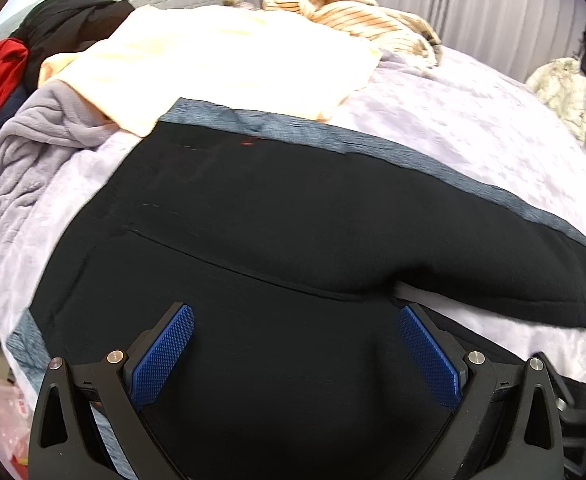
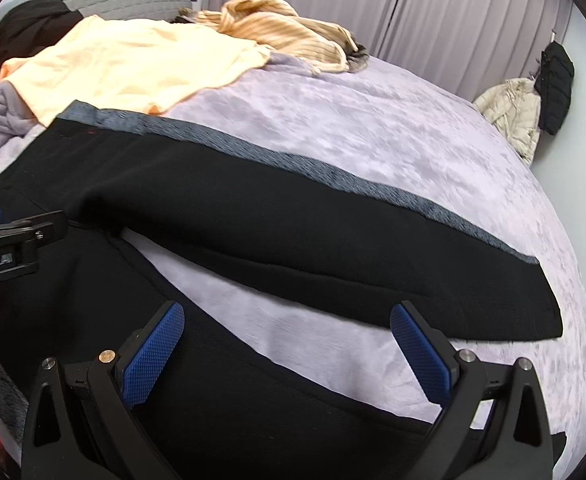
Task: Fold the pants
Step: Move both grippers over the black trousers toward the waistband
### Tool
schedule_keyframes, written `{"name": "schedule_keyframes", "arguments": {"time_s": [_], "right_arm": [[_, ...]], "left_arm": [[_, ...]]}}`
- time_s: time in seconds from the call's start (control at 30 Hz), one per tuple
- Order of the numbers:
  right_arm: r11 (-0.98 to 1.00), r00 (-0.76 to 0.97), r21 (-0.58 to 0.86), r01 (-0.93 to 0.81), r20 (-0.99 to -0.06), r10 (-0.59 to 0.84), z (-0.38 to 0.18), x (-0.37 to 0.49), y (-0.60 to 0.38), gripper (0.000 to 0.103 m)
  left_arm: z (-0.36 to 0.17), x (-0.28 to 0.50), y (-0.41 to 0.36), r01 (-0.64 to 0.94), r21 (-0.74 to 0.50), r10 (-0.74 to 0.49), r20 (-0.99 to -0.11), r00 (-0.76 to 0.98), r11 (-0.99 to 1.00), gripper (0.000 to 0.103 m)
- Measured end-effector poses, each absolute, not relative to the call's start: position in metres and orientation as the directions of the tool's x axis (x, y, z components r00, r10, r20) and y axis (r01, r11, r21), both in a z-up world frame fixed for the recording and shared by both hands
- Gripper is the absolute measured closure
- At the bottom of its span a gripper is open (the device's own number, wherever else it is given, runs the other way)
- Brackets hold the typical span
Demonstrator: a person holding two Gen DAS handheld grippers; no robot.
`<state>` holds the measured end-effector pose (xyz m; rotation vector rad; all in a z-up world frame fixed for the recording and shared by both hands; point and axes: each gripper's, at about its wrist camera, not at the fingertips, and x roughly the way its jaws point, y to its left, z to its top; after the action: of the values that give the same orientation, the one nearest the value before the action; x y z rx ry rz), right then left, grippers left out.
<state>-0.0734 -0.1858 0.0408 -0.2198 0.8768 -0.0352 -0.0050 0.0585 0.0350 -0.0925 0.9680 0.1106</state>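
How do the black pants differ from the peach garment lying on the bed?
The black pants are dark with a grey side stripe; the peach garment is pale and plain. The pants lie near the open grippers, legs spread apart; the peach garment lies further back, beside a striped top. Both rest on the lilac bedcover.

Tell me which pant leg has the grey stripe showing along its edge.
The far leg of the pants, nearer the curtains; the near leg shows plain black.

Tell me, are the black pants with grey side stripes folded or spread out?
Spread out. The black pants with grey side stripes lie flat on the lavender bed cover, legs apart with cover showing between them.
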Motion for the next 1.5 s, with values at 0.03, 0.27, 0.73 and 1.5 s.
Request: {"name": "schedule_keyframes", "arguments": {"time_s": [0.03, 0.27, 0.73, 1.5], "right_arm": [[0.976, 0.643, -0.208, -0.066, -0.756, -0.118, 0.042, -0.072, -0.18, 0.0], [0.971, 0.64, -0.198, -0.135, -0.765, -0.067, 0.043, -0.064, -0.147, 0.0], [0.952, 0.617, -0.213, -0.22, -0.787, -0.033, 0.035, -0.049, -0.108, 0.0], [0.963, 0.569, -0.13, -0.238, -0.822, 0.03, 0.048, 0.036, -0.108, 0.0]], "left_arm": [[0.034, -0.004, 0.064, -0.146, -0.031, 0.057, -0.828, 0.558, 0.989, 0.0], [0.033, 0.003, 0.092, -0.189, -0.05, 0.054, -0.862, 0.505, 0.981, 0.0], [0.03, 0.008, 0.103, -0.211, 0.014, 0.122, -0.853, 0.507, 0.977, 0.0], [0.014, 0.062, 0.112, -0.189, -0.005, 0.093, -0.857, 0.507, 0.982, 0.0]]}}
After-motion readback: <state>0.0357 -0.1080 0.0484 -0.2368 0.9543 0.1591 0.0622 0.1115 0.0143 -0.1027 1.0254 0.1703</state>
